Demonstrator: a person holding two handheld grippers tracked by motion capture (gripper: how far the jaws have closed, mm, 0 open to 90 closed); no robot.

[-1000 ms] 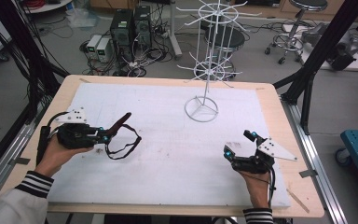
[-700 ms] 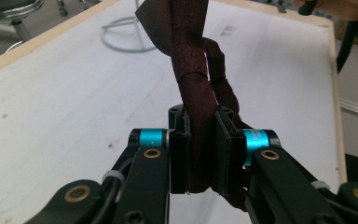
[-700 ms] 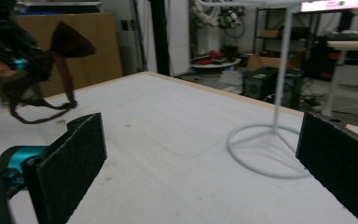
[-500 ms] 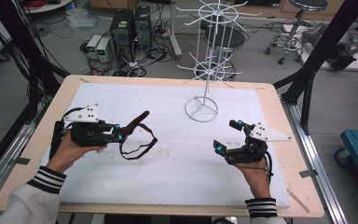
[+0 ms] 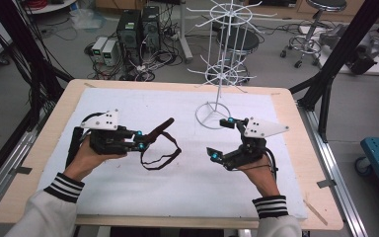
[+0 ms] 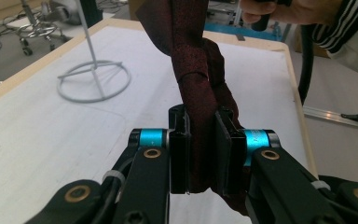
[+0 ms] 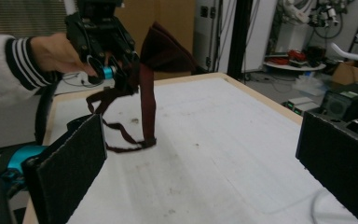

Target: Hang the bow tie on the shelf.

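Since a second ago both your hands have come forward over the white mat: your left gripper (image 5: 145, 140) has carried the dark red bow tie (image 5: 159, 132) toward the table's middle, and your right gripper (image 5: 220, 139) has risen and closed in on the wire stand's base ring (image 5: 212, 114). Left jaws are clamped together on the bow tie's fabric; in the left gripper view the cloth (image 6: 196, 88) is pinched between the two black pads and stands up past them. Its thin strap (image 5: 160, 158) hangs in a loop below the jaws, the lower end touching the mat (image 5: 128, 197). Right jaws stand wide apart with nothing between them, both pads (image 7: 72, 161) showing bare in the right gripper view. The bow tie is off the mat at the left gripper, well apart from the right gripper. The white wire stand (image 5: 220, 74) is upright at the mat's far edge, just beyond your right gripper.
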